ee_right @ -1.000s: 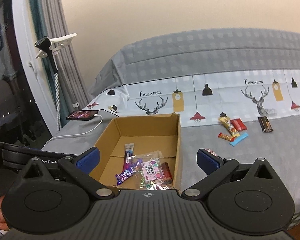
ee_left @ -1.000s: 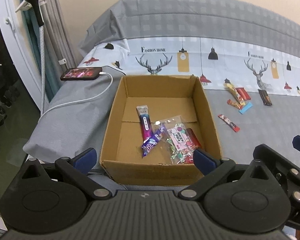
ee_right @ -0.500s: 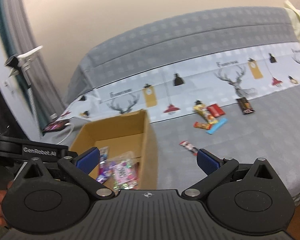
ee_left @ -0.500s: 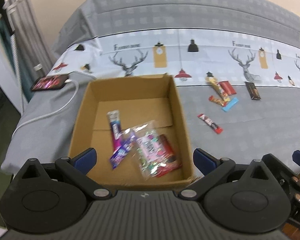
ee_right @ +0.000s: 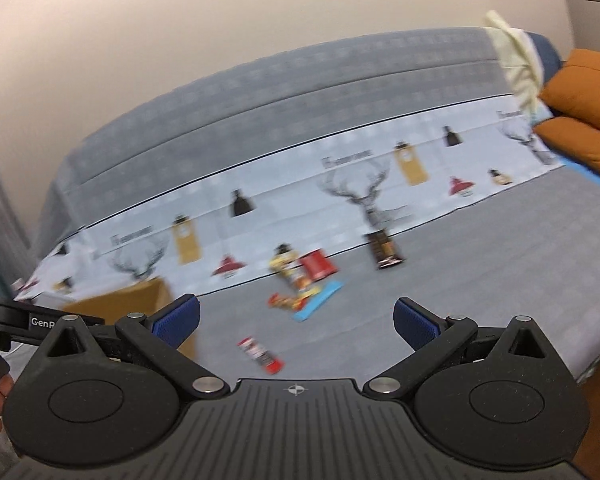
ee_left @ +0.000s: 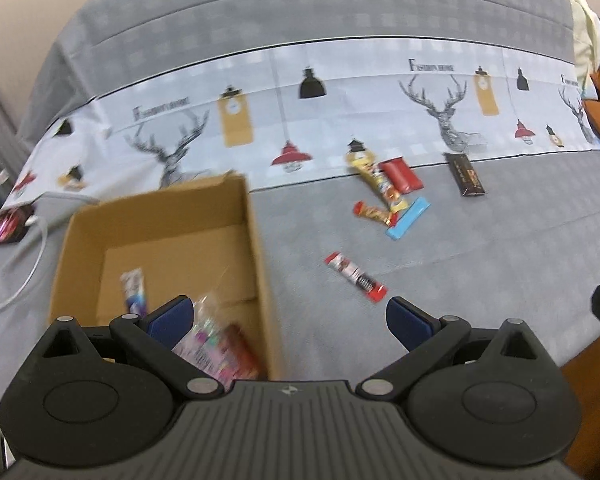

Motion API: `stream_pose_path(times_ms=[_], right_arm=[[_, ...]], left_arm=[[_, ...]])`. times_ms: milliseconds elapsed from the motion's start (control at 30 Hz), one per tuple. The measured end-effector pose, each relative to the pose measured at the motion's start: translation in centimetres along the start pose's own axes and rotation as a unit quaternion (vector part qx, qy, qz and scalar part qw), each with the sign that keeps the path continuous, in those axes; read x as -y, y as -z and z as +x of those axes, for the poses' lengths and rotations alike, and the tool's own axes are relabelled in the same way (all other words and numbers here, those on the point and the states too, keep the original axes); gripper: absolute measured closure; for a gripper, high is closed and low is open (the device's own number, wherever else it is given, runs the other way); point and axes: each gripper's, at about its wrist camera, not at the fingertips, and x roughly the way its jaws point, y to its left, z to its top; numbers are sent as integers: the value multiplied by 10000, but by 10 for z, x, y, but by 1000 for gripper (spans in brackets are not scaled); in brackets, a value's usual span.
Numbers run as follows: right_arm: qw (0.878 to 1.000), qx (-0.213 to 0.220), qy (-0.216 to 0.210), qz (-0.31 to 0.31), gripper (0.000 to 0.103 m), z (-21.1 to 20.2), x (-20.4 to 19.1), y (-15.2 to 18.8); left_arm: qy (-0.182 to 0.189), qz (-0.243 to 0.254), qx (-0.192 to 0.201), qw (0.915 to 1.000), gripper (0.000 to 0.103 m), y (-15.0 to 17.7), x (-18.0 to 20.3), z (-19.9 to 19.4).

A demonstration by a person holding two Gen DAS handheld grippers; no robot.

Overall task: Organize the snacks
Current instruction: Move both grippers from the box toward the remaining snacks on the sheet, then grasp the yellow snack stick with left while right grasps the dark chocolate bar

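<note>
Both views have swung from the brown cardboard box [ee_left: 160,248] toward the loose red-and-white snack stick [ee_left: 356,276] (likely next), left hand-held gripper [ee_left: 290,316] and right hand-held gripper [ee_right: 296,320] both spread empty.

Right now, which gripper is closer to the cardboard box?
Left. The left gripper hangs over the cardboard box's right wall, one fingertip above the snacks inside. The right gripper is off to the box's right, over bare bedspread.
</note>
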Motion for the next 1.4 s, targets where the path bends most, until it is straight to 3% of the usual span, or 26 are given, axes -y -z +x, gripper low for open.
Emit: stream_pose_path(times_ms=[200, 533, 767, 1033, 1233, 1400], right_arm=[[9990, 41, 407, 154, 0, 35, 34, -17], [9966, -166, 745, 318, 0, 120, 84, -34], [9930, -611, 948, 363, 0, 202, 118, -38], [9839, -1138, 1350, 264, 0, 314, 150, -41], [9829, -1197, 1397, 15, 0, 371, 153, -41], [9868, -1276, 997, -36, 0, 411, 147, -37]], left_arm=[[233, -181, -277, 9992, 0, -36, 19, 45], [216, -352, -675, 9969, 0, -82, 46, 122], [322, -185, -694, 9969, 0, -119, 85, 194], [774, 89, -845, 9934, 0, -156, 127, 280], [685, -81, -904, 9935, 0, -170, 129, 319], [487, -298, -1138, 9919, 0, -169, 112, 351]])
